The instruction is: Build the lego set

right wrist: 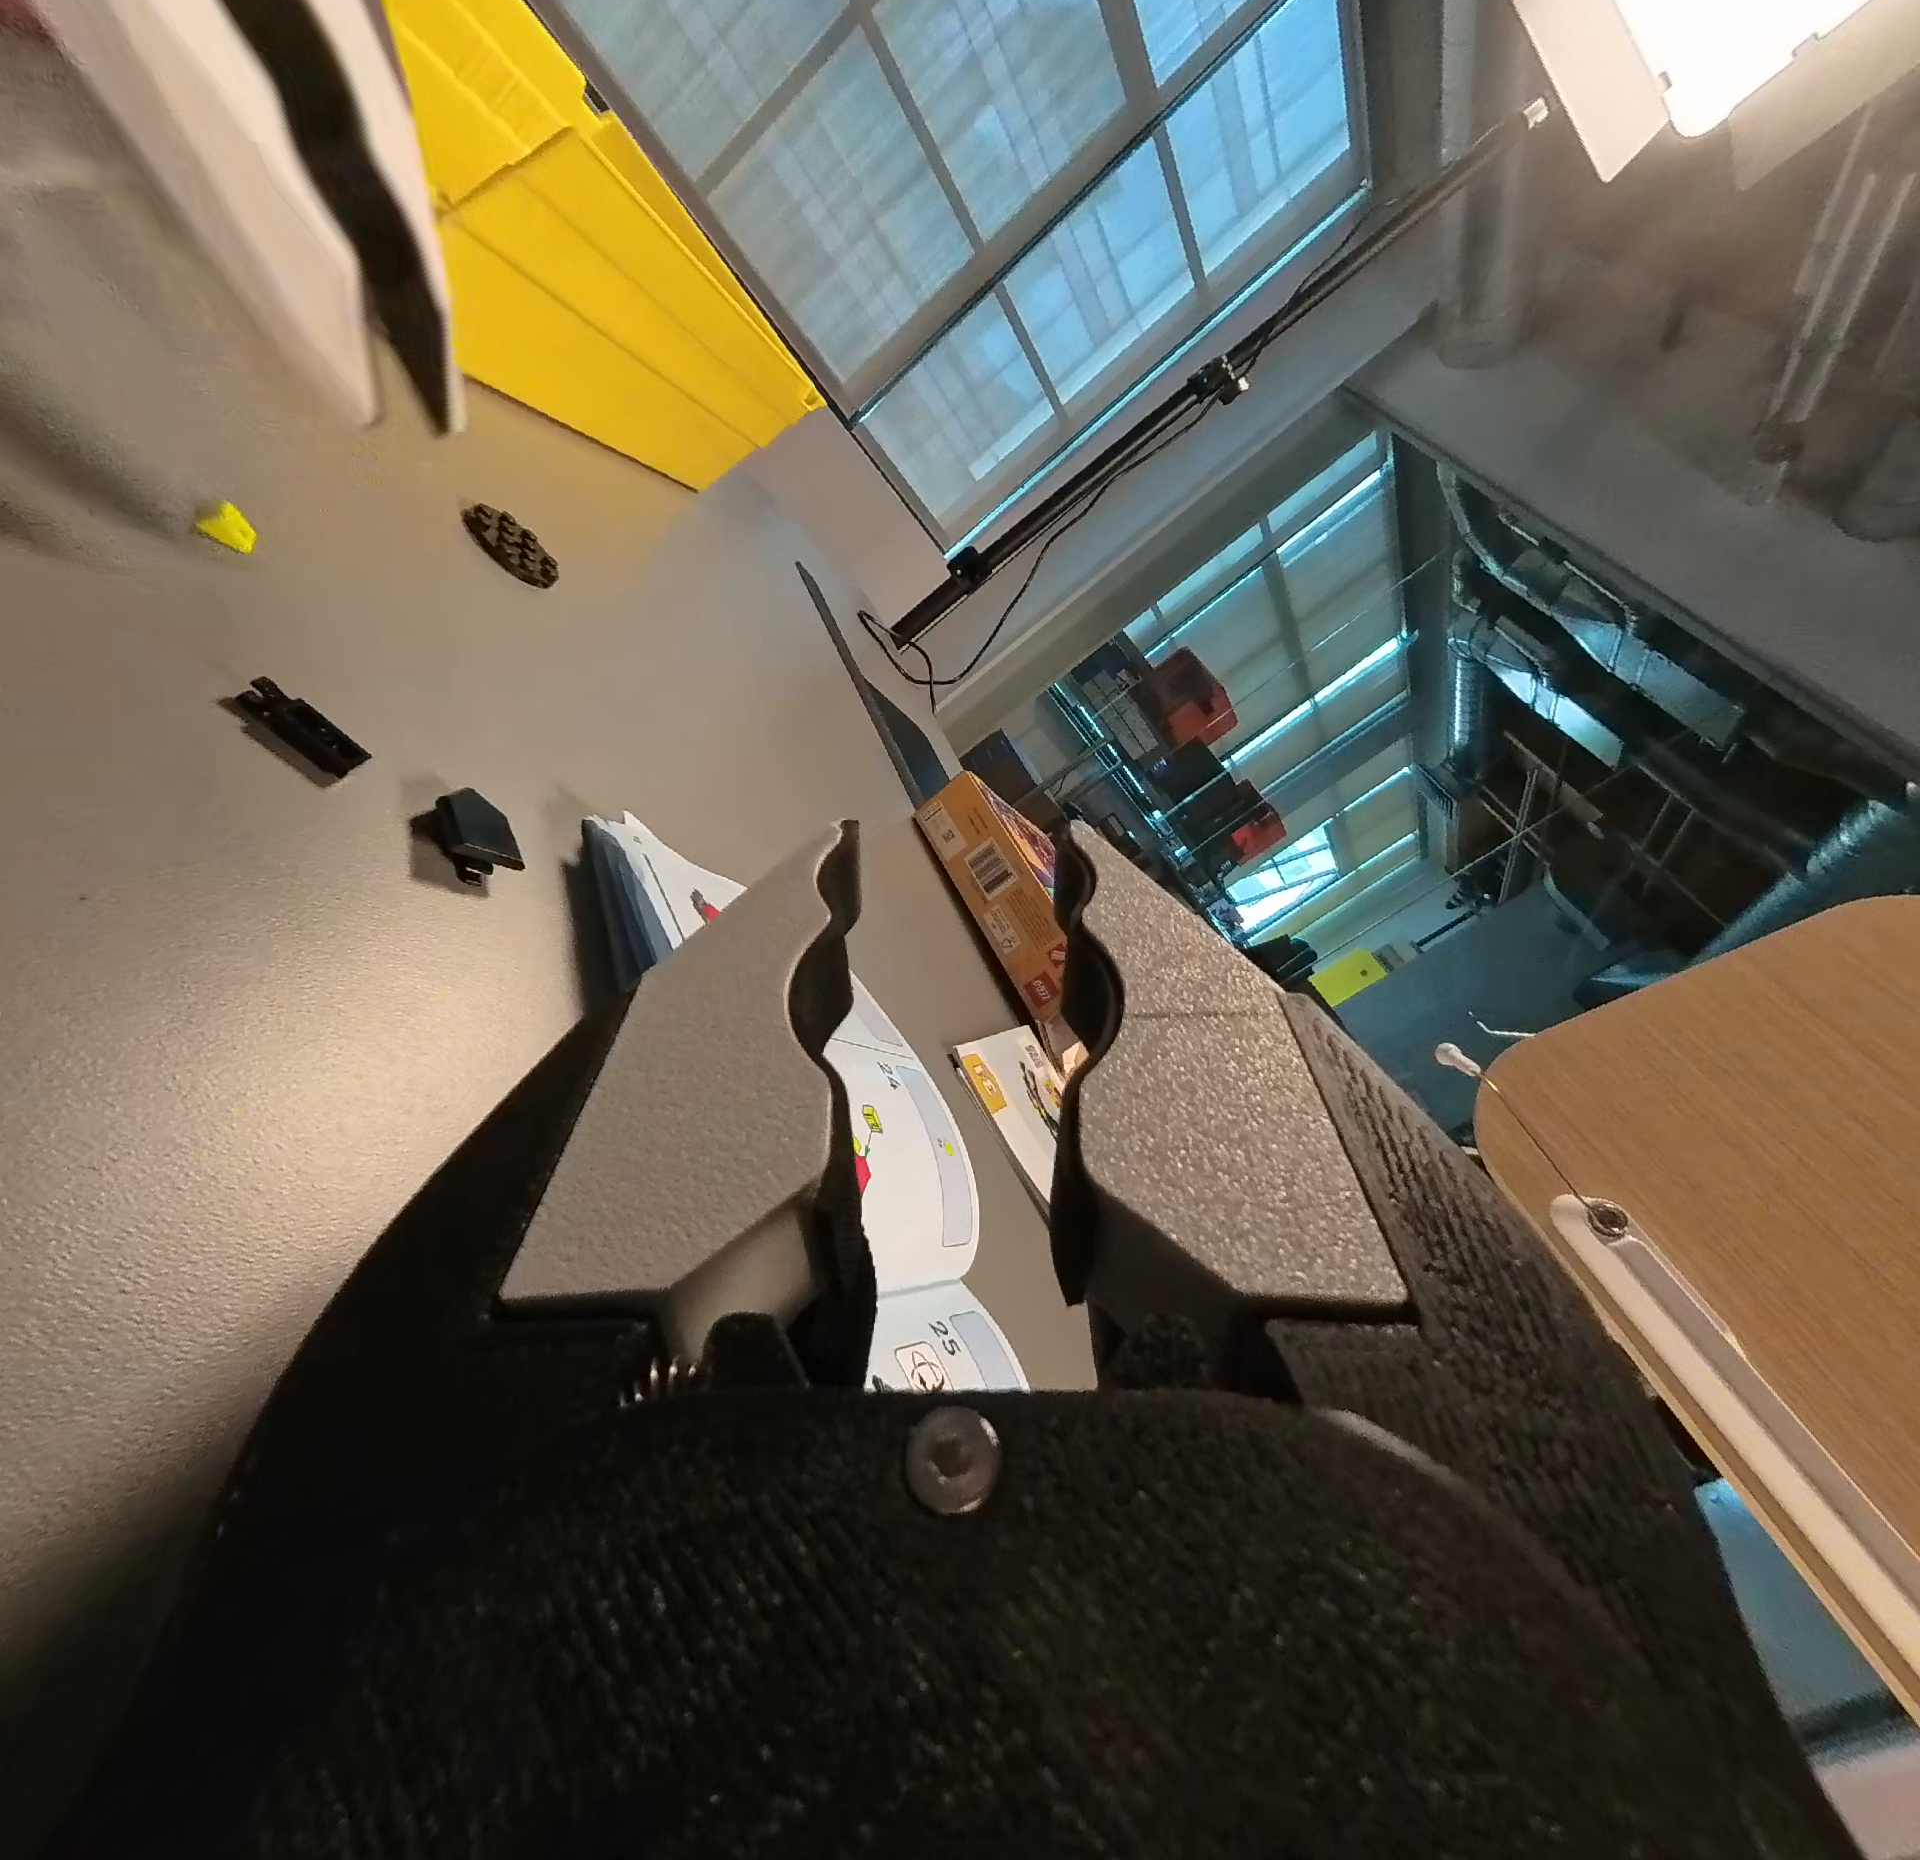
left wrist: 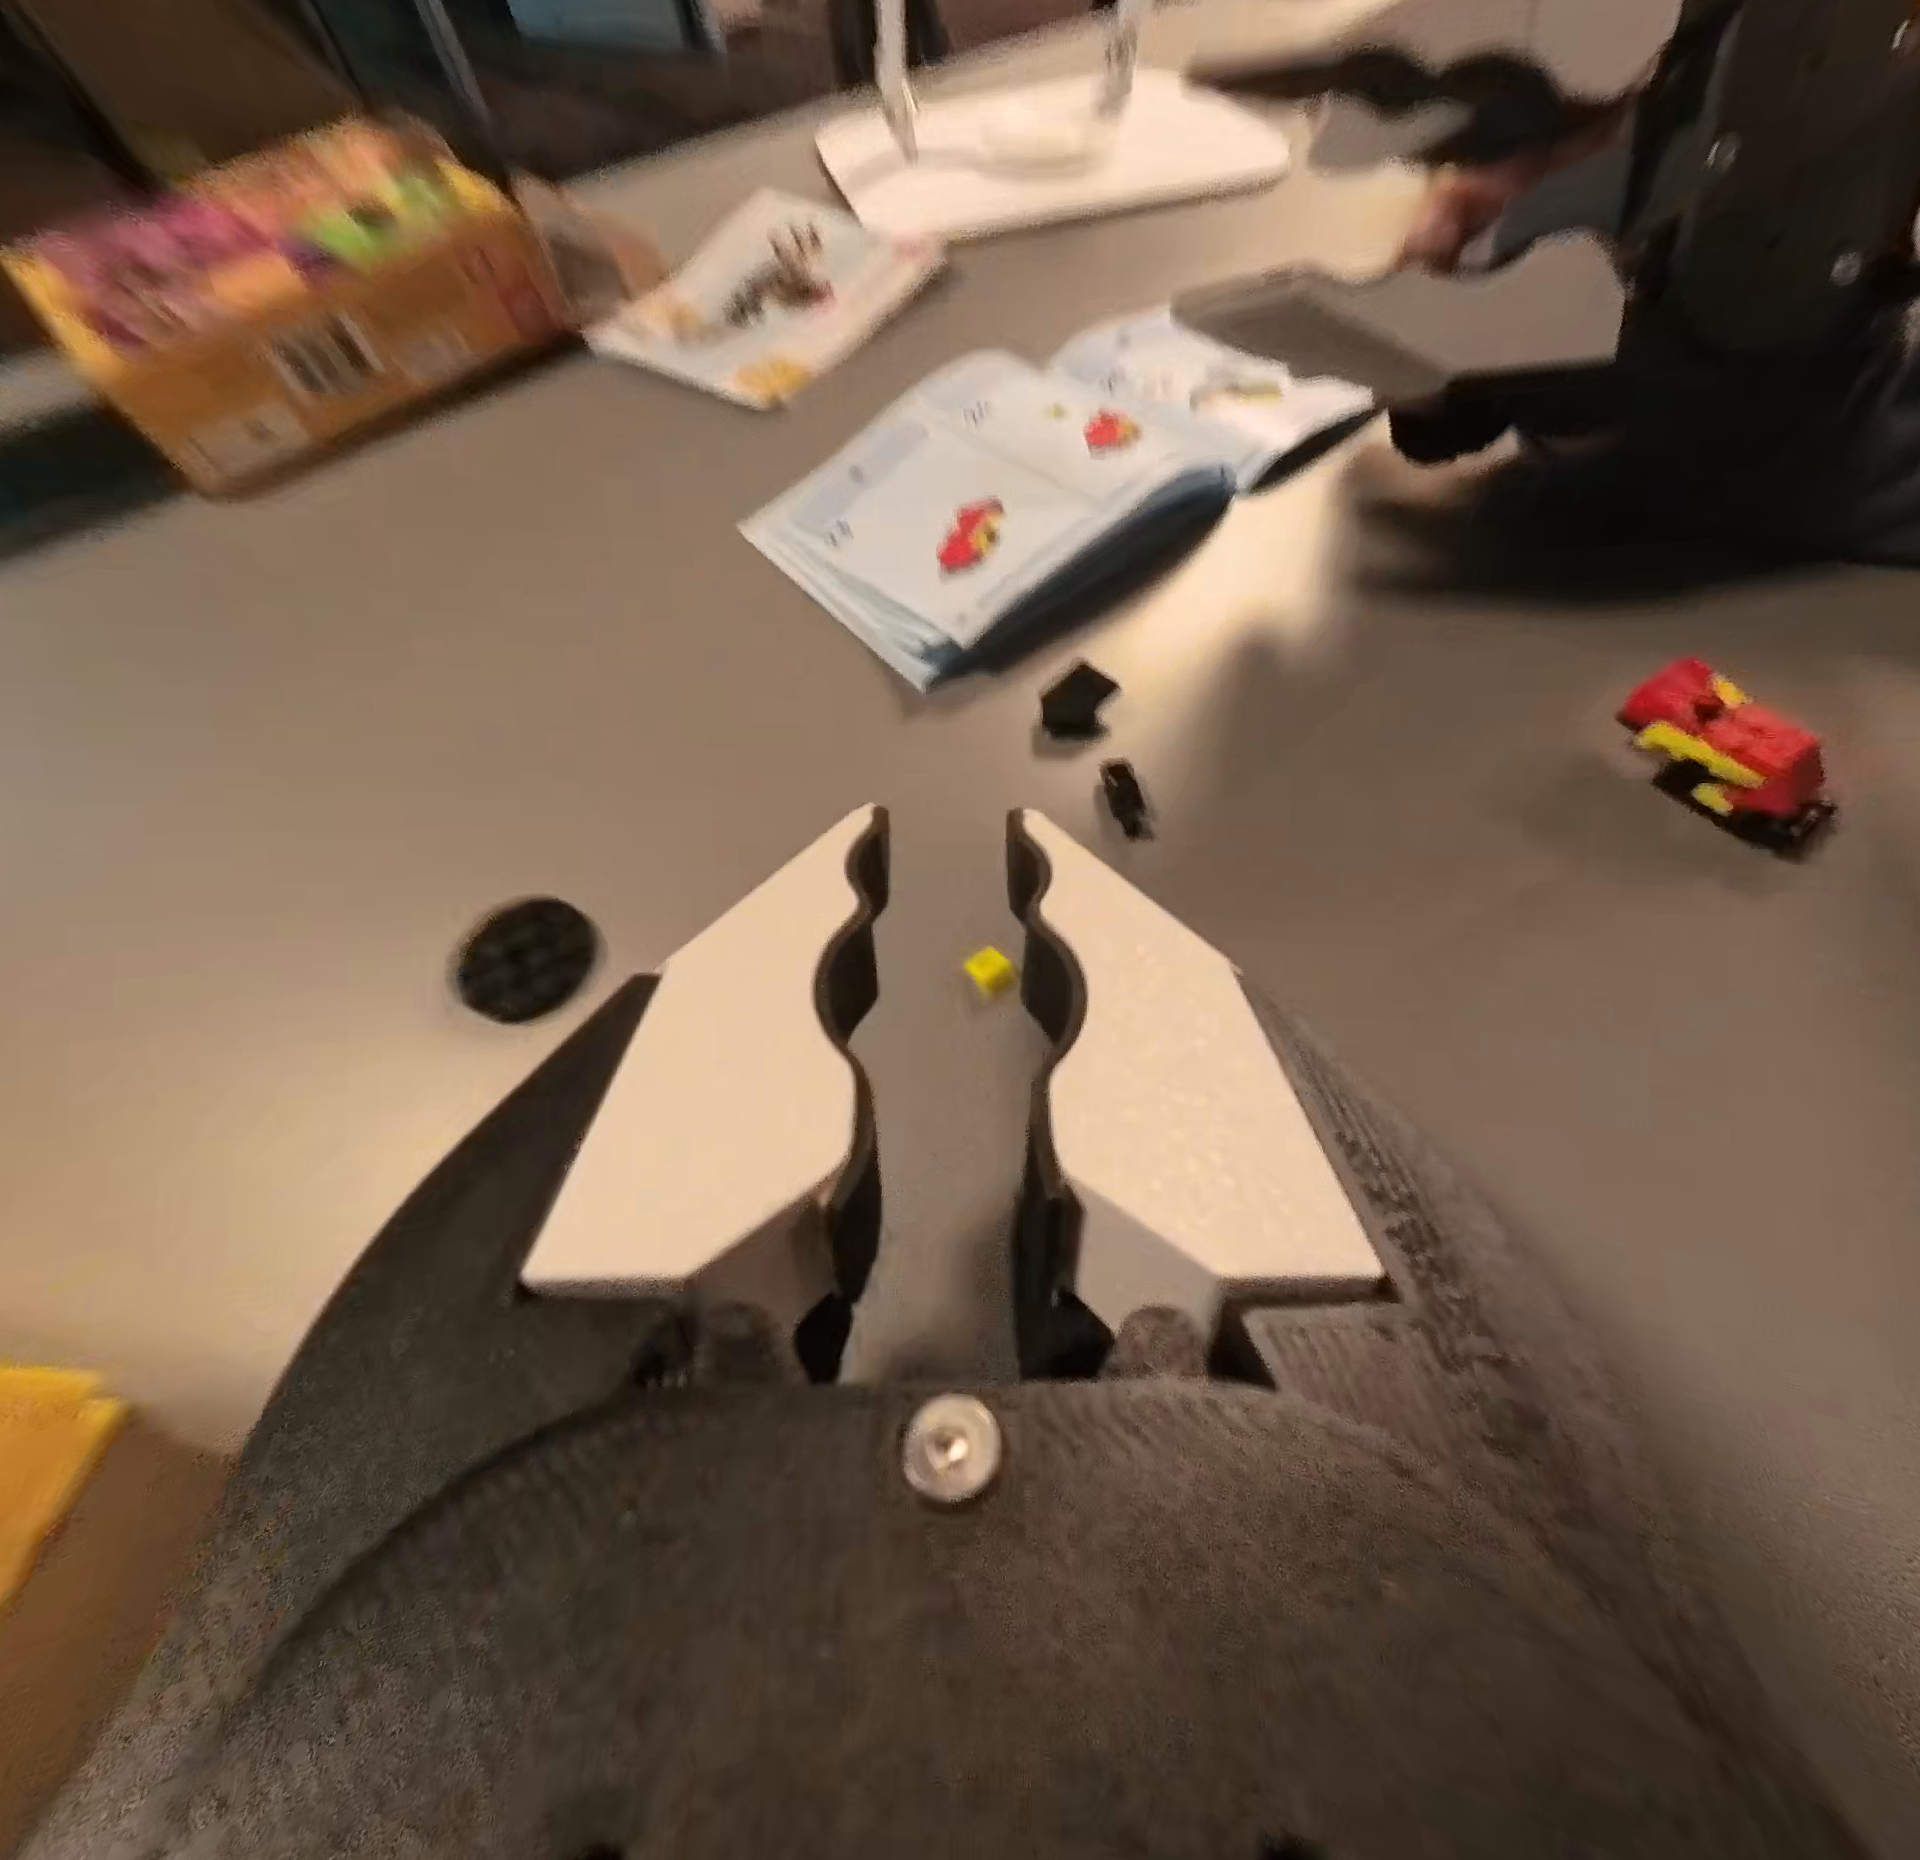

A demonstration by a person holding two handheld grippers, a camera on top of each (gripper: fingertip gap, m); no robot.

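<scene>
My left gripper [left wrist: 948, 823] is open and empty, held low over the grey table [left wrist: 416, 730]. A small yellow brick [left wrist: 987, 972] lies on the table in the gap between its fingers, not gripped. A black round plate [left wrist: 528, 960] lies left of the fingers. Two small black pieces [left wrist: 1075, 698] [left wrist: 1124, 797] lie just ahead. A red and yellow lego model [left wrist: 1725, 756] stands at the right. My right gripper [right wrist: 961, 836] is open and empty, tilted above the open instruction booklet [right wrist: 914, 1135]. The right wrist view also shows the yellow brick [right wrist: 227, 527], the round plate [right wrist: 509, 546] and the left gripper [right wrist: 410, 397].
The open instruction booklet [left wrist: 1039, 501] lies mid-table, with a second booklet [left wrist: 769, 293] and an orange lego box [left wrist: 281, 293] behind it. A white stand base [left wrist: 1049, 148] sits at the back. A person's dark sleeve [left wrist: 1714, 252] reaches in at the right. A yellow crate [right wrist: 582, 252] stands beside the table.
</scene>
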